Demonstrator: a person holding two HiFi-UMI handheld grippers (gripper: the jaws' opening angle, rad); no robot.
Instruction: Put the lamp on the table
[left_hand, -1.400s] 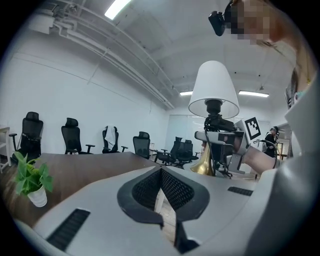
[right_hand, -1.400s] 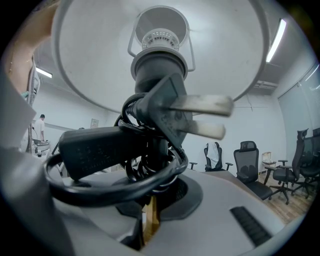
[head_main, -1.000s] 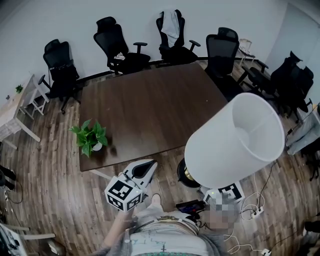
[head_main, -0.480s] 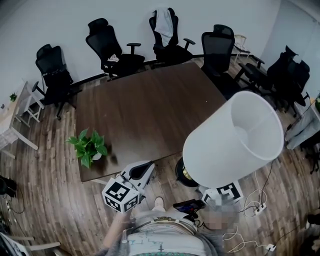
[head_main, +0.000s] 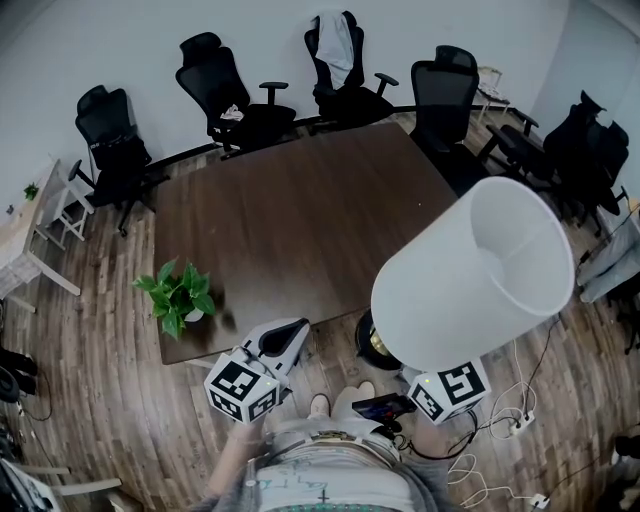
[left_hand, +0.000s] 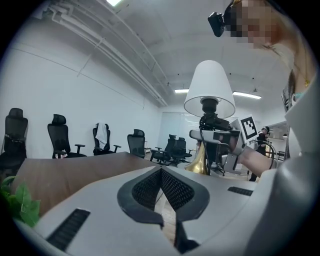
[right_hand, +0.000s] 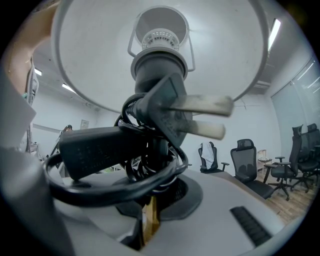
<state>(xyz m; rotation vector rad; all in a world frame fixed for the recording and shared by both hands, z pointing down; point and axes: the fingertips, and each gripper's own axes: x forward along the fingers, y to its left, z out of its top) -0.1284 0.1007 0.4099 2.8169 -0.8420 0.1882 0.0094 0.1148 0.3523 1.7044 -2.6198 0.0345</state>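
The lamp has a wide white shade (head_main: 470, 280) and a brass base (head_main: 375, 342); it hangs above the floor just off the dark table's (head_main: 300, 210) near right corner. My right gripper (right_hand: 149, 220) is shut on the lamp's thin brass stem, under the coiled black cord and plug (right_hand: 172, 112). In the head view only its marker cube (head_main: 450, 390) shows below the shade. My left gripper (head_main: 290, 335) is shut with nothing in it and points at the table's near edge. In the left gripper view its pads (left_hand: 150, 187) meet, and the lamp (left_hand: 209, 95) stands to the right.
A potted green plant (head_main: 178, 295) stands on the table's near left corner. Several black office chairs (head_main: 225, 85) ring the far and right sides. Cables and a power strip (head_main: 515, 420) lie on the wood floor at right. A small white table (head_main: 25, 235) is at far left.
The lamp and both grippers have drifted a little to the right with the person's step. Neither grip has changed.
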